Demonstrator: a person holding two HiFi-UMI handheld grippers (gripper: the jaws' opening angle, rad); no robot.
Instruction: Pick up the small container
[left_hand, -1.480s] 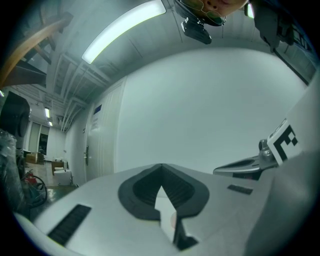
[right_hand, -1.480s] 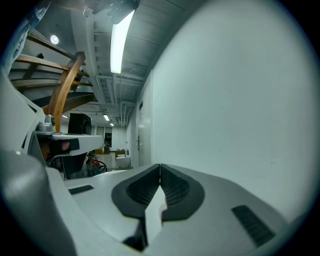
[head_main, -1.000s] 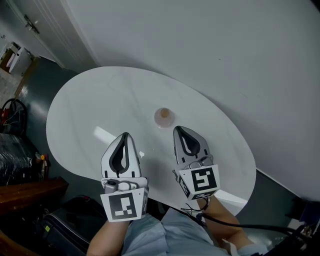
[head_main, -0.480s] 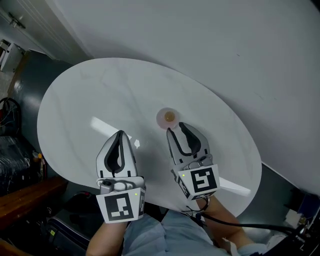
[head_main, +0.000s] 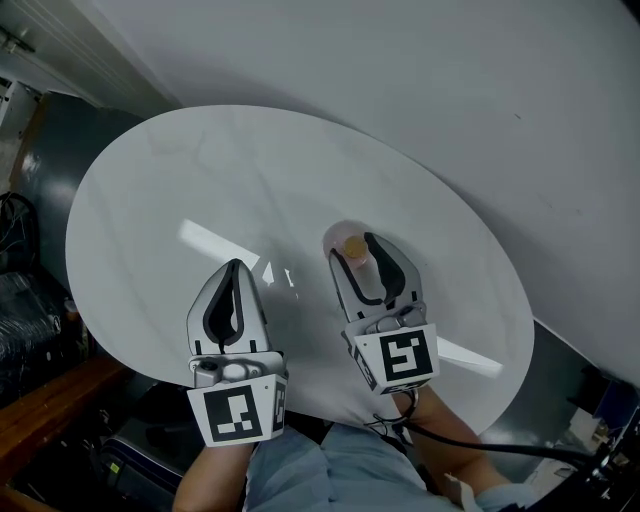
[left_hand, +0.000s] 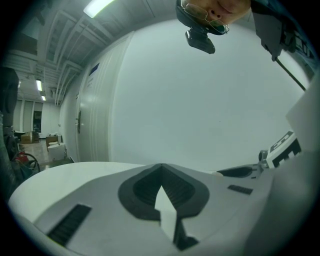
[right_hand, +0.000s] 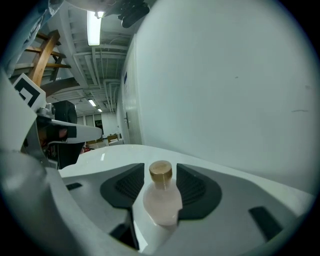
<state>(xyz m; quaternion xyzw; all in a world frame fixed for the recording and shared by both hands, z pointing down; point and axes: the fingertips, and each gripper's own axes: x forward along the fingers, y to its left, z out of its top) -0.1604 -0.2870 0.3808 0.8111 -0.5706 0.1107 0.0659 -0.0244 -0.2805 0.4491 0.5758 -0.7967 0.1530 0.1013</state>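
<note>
The small container (head_main: 352, 246) is a pale pink bottle with a gold cap, standing upright on the white oval table (head_main: 150, 200). My right gripper (head_main: 354, 251) has its jaws on either side of it, and they are opening. In the right gripper view the bottle (right_hand: 162, 199) stands between the two dark pads (right_hand: 199, 187), its cap (right_hand: 161, 171) level with the fingertips. My left gripper (head_main: 235, 266) hovers over the table to the left, shut and empty. In the left gripper view its jaws (left_hand: 161, 167) meet at a point.
A plain grey wall runs behind the table. The table's near edge lies just under both grippers. Dark floor and clutter (head_main: 20, 300) sit off the left side. A bright glare strip (head_main: 215, 243) crosses the tabletop.
My right gripper moved forward to the bottle and its jaws spread from shut to wide, so the bottle now stands between them. The left gripper has barely moved.
</note>
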